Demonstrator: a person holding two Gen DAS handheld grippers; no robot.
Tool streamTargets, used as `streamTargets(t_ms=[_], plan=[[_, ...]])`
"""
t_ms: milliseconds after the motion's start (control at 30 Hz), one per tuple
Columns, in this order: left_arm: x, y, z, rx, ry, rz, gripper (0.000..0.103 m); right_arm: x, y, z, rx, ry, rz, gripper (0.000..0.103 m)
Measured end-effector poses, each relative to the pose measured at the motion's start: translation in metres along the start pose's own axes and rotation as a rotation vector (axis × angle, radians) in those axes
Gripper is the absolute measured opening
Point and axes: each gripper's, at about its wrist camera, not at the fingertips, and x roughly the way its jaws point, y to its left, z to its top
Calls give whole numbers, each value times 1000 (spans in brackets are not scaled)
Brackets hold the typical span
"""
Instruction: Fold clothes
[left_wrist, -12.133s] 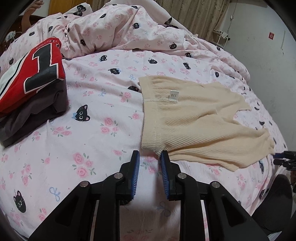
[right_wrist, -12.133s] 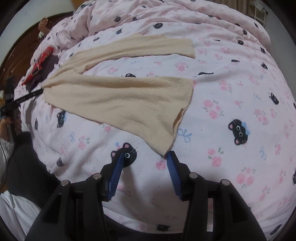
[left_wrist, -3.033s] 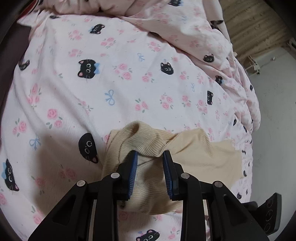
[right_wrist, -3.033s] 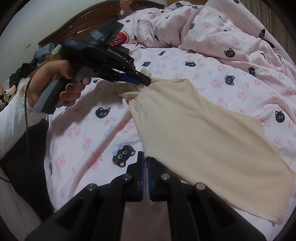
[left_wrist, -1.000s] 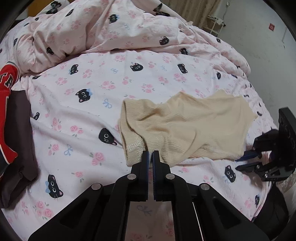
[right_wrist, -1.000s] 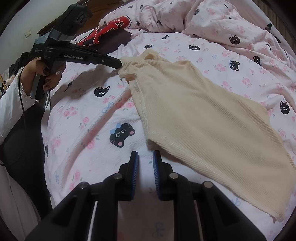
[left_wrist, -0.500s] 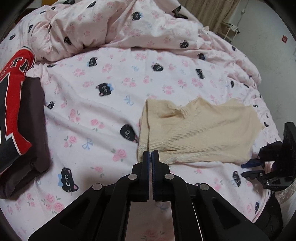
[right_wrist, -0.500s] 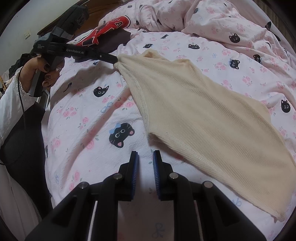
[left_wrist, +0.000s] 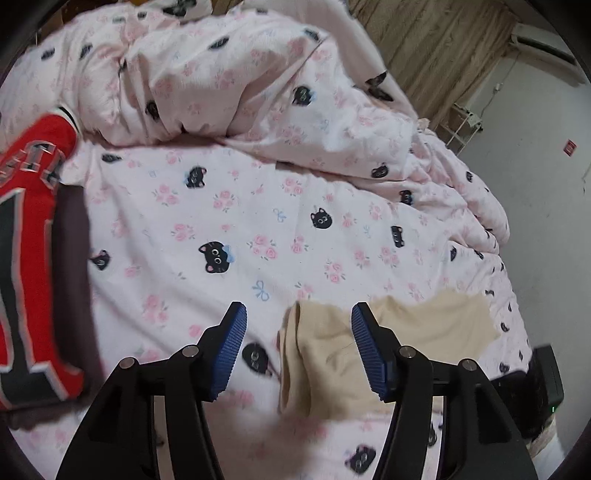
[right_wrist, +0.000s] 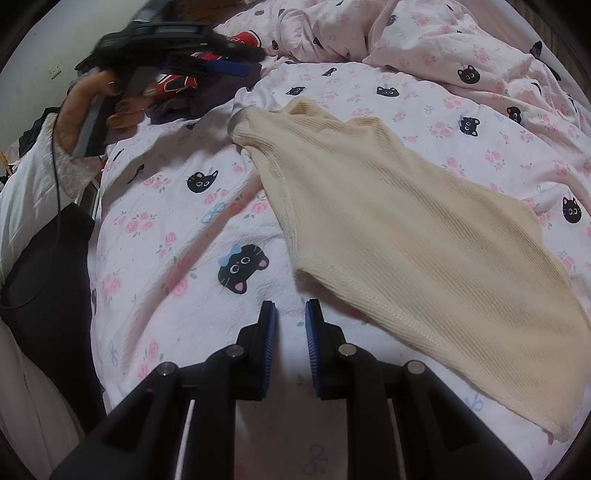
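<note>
Your left gripper (left_wrist: 297, 349) had just been opening, letting the collar go and lifting clear; nothing sat between its wide jaws. Your right gripper (right_wrist: 288, 341), narrow and empty, was nearer: the cream ribbed top (right_wrist: 406, 236) lay just ahead-right, running diagonally away across the bedspread (right_wrist: 177, 236).
</note>
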Motion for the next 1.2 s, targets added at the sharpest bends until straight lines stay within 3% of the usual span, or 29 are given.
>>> streamTargets(t_ms=[133, 333, 400, 533, 667, 767, 1067, 1200], plan=[[41, 0, 0, -31, 95, -20, 54, -1, 1, -1, -6, 0, -3, 18], [54, -9, -5, 2, 118, -24, 53, -3, 2, -1, -17, 2, -5, 18], [58, -8, -7, -5, 128, -37, 45, -4, 2, -1, -20, 2, -5, 18], [58, -9, -8, -18, 120, -58, 16, -4, 2, -1, -19, 4, -1, 18], [43, -2, -4, -75, 65, -90, 16, -3, 1, -1, -18, 5, -3, 18], [32, 7, -3, -125, 24, -66, 16, -3, 1, -1, -18, 6, -5, 18], [54, 19, -10, -183, 80, -28, 17, -5, 1, -1, -12, 7, 0, 18], [31, 19, -6, -218, -26, -58, 18, -16, -2, -3, -12, -8, -2, 25]])
